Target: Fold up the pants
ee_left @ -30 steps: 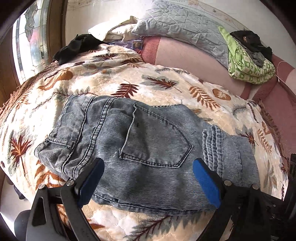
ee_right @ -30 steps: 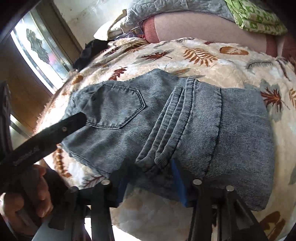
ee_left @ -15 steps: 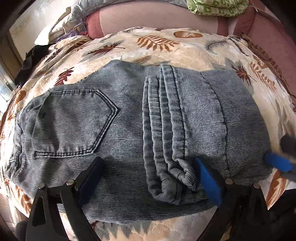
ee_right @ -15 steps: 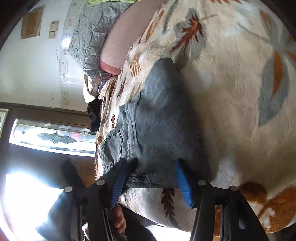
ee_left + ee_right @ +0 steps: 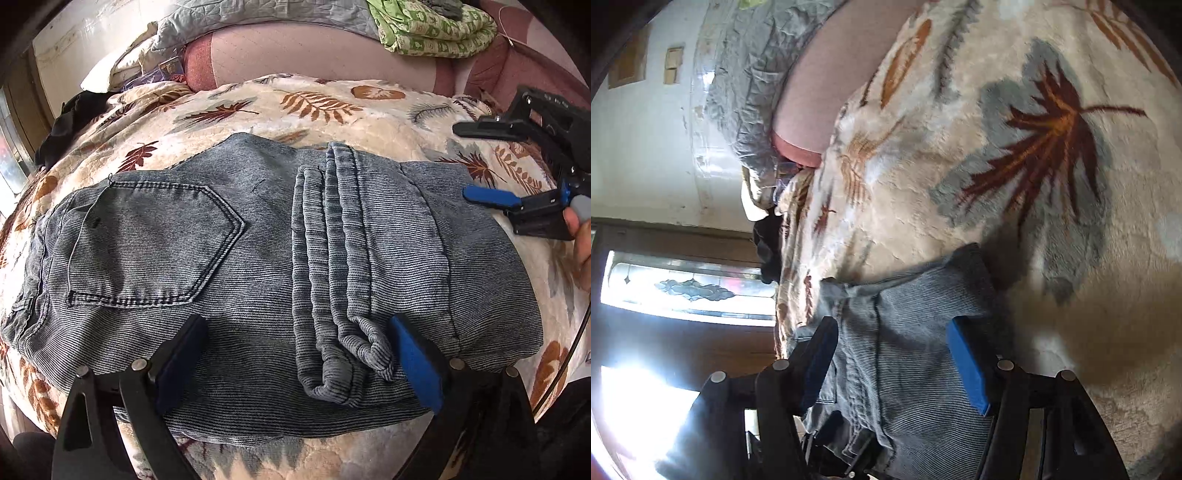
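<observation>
The folded jeans (image 5: 258, 273) lie flat across the middle of a cream leaf-print blanket (image 5: 332, 107) on a bed, seen from the left wrist camera. A back pocket (image 5: 147, 243) faces up on the left half of the bundle, and a stack of folded leg edges (image 5: 332, 258) runs from about 12 o'clock down to 6 o'clock just right of centre, ending in a rolled hem near the lower edge.

The left gripper (image 5: 295, 362) hovers over the near edge of the jeans with its jaws wide apart — the dark pad at 7 o'clock, the blue pad at 5 o'clock — and no fold of cloth pinched between them; the rolled hem sits just inside the blue pad.

The right gripper (image 5: 487, 195) enters the same view at 3 o'clock, at the right edge of the jeans, one blue finger lying close to the denim and a hand (image 5: 581, 240) behind it. In its own rolled view the right gripper (image 5: 894, 354) has its jaws opening, spread on either side of the denim edge (image 5: 905, 332), with cloth between the pads but neither pad visibly pressing on it.

Beyond the blanket, at 12 o'clock, are a pink mattress edge (image 5: 295, 48), a grey quilted pillow (image 5: 258, 14) and a folded green printed cloth (image 5: 432, 29); a dark garment (image 5: 70, 122) lies at 10 o'clock.
</observation>
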Demonstrator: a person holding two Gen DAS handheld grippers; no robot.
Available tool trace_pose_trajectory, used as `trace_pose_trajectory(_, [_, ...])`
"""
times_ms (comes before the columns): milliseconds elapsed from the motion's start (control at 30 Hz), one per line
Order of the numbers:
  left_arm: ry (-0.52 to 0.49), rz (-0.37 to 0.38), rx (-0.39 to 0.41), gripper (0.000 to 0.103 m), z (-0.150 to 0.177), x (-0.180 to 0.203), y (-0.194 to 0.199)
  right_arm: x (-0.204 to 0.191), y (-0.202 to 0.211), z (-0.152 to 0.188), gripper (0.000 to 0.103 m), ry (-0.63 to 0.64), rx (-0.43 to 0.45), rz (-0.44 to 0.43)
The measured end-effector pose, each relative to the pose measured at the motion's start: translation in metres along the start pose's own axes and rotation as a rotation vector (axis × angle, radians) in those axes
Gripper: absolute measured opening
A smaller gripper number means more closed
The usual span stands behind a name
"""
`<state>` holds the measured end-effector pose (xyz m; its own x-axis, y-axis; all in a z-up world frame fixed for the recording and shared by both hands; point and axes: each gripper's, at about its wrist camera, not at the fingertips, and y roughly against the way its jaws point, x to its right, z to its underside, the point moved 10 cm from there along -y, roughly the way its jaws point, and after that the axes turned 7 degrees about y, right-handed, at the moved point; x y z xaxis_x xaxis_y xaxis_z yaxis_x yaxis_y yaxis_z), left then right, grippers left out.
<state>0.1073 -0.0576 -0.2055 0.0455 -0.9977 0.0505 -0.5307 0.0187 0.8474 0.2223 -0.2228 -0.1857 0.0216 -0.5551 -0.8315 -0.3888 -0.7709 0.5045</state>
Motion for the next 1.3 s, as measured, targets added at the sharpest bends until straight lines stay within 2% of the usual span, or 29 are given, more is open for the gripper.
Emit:
trace_pose_trajectory(67, [0.0,-0.006,0.003,0.098,0.0,0.001,0.0,-0.004,-0.001,-0.009,0.065,0.032,0.001,0.019])
trace_pose_trajectory(133, [-0.001,-0.006,0.005,0.098,-0.001,0.0,0.0,0.013,-0.012,-0.017,0.065,0.035,-0.019,0.075])
trace_pose_trajectory(167, [0.0,-0.002,0.005,0.098,-0.001,0.0,0.0,0.024,-0.017,-0.018,0.065,-0.014,-0.034,0.041])
trace_pose_trajectory(233, [0.001,0.009,0.006,0.098,0.0,-0.001,0.001,0.024,-0.01,-0.023,0.065,-0.063,-0.002,-0.012])
trace_pose_trajectory(300, [0.006,0.019,-0.003,0.098,-0.002,-0.001,0.002,0.007,0.004,-0.018,0.065,0.006,0.011,-0.022])
trace_pose_trajectory(400, [0.035,0.039,0.019,0.098,-0.01,-0.003,0.013,-0.01,0.03,0.009,0.065,0.06,0.006,-0.039])
trace_pose_trajectory(533, [0.052,0.064,0.091,0.098,-0.033,0.001,0.032,-0.016,0.048,0.069,0.066,0.052,-0.028,-0.084])
trace_pose_trajectory(600, [0.046,0.073,0.073,0.098,-0.036,0.006,0.028,-0.008,0.045,0.094,0.066,0.028,-0.046,-0.093])
trace_pose_trajectory(633, [0.028,0.054,0.053,0.098,-0.033,0.008,0.021,0.001,0.041,0.105,0.066,0.009,-0.066,-0.074])
trace_pose_trajectory(667, [-0.007,0.002,0.005,0.098,-0.026,0.009,0.009,0.014,0.035,0.114,0.065,-0.014,-0.086,-0.045])
trace_pose_trajectory(700, [-0.052,-0.042,-0.063,0.098,-0.014,0.01,-0.006,0.017,0.036,0.115,0.065,-0.036,-0.065,-0.071])
trace_pose_trajectory(767, [-0.044,-0.025,-0.023,0.099,-0.014,0.008,-0.003,0.015,0.046,0.113,0.065,-0.062,-0.041,-0.088])
trace_pose_trajectory(833, [0.001,-0.009,-0.041,0.099,-0.015,0.002,0.002,0.001,0.057,0.113,0.066,-0.023,-0.012,-0.118])
trace_pose_trajectory(867, [0.025,0.01,-0.026,0.099,-0.017,0.002,0.007,-0.004,0.06,0.117,0.07,-0.006,-0.012,-0.129])
trace_pose_trajectory(933, [0.045,0.031,0.009,0.099,-0.021,0.003,0.015,0.003,0.049,0.128,0.072,0.018,-0.049,-0.069])
trace_pose_trajectory(1000, [0.015,0.042,0.005,0.099,-0.019,0.01,0.016,0.012,0.047,0.132,0.072,-0.012,-0.026,-0.101])
trace_pose_trajectory(1100, [-0.066,-0.017,-0.056,0.099,-0.002,0.015,-0.005,0.009,0.051,0.128,0.072,-0.016,-0.021,-0.118])
trace_pose_trajectory(1133, [-0.041,-0.001,-0.028,0.099,-0.004,0.013,-0.004,0.006,0.051,0.128,0.072,0.004,-0.019,-0.111])
trace_pose_trajectory(1233, [-0.004,0.012,-0.046,0.099,-0.005,0.01,0.0,0.003,0.054,0.129,0.072,0.035,-0.007,-0.125])
trace_pose_trajectory(1300, [-0.014,0.015,0.002,0.099,-0.011,0.011,0.01,0.002,0.057,0.128,0.072,0.034,0.006,-0.149])
